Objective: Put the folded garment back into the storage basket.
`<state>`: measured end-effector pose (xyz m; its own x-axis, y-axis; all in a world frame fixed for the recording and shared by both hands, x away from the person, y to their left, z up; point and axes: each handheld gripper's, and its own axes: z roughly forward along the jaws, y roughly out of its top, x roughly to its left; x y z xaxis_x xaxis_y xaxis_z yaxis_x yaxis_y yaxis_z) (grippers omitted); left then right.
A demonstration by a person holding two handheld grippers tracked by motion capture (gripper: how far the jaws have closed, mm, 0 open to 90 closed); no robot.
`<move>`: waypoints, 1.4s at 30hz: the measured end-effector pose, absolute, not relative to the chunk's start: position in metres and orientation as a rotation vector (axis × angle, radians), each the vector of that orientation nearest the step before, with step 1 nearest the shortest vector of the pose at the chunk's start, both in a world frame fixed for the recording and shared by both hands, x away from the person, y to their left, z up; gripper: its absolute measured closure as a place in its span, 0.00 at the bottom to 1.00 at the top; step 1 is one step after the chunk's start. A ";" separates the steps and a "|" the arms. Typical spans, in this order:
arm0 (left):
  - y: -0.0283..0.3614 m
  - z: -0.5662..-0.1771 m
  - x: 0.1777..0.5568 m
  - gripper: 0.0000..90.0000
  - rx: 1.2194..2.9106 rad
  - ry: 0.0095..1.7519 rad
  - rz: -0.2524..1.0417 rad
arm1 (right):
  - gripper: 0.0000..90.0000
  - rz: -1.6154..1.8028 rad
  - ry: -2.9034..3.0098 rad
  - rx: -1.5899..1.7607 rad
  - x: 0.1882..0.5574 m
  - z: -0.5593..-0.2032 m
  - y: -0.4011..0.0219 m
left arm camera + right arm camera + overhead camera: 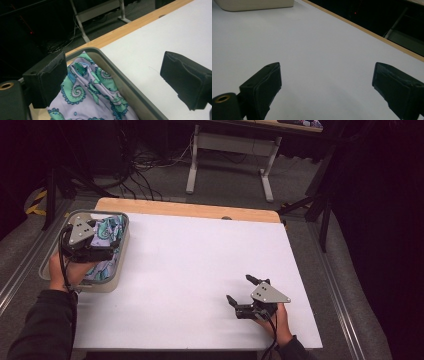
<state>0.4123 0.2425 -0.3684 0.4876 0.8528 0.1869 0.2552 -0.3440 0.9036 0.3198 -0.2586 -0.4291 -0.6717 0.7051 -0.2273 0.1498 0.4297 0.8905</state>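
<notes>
A grey bin [121, 255] stands at the table's left edge and holds a lavender cloth [109, 226] with green and blue swirls. My left gripper [102, 241] hovers over the bin, held in a hand. In the left gripper view its jaws stand wide apart, open [115, 67], straddling the bin's rim [122, 82], with the cloth [85, 90] below the left jaw and nothing between them. My right gripper [239, 288] rests low over the white tabletop near the front right. It is open [327, 72] and empty.
The white tabletop [200, 255] spreads between the two grippers, with a wooden strip [190, 210] along its far edge. The bin's pale wall [254, 3] lies far ahead of the right gripper. Desk legs [192, 167] and cables lie on the floor beyond.
</notes>
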 end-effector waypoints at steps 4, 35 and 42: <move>0.241 -0.370 0.406 0.08 1.835 0.925 0.866 | 0.10 1.219 2.091 0.718 0.320 -0.430 -0.258; 0.200 -0.371 0.369 0.08 1.795 0.768 0.868 | 0.10 1.214 2.089 0.702 0.317 -0.428 -0.257; 0.187 -0.372 0.364 0.08 1.799 0.727 0.849 | 0.11 1.216 2.084 0.699 0.316 -0.427 -0.257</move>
